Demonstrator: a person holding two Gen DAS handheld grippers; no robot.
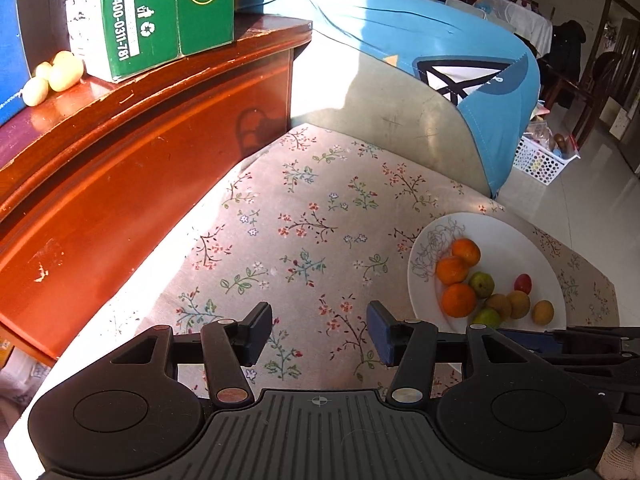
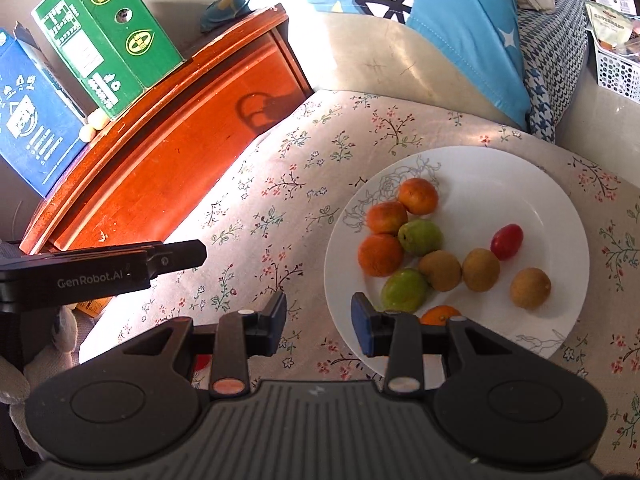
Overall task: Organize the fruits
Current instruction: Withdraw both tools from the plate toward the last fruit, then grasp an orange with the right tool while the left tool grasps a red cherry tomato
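A white plate sits on a floral cloth and holds several fruits: oranges, two green fruits, brown fruits and a small red fruit. The plate also shows at the right in the left wrist view. My right gripper is open and empty, just over the plate's near left rim. My left gripper is open and empty above the cloth, left of the plate. It also shows in the right wrist view.
A red wooden cabinet stands to the left, with a green carton, a blue carton and pale round things on top. A cushion with a blue cover lies behind. A white basket sits on the floor.
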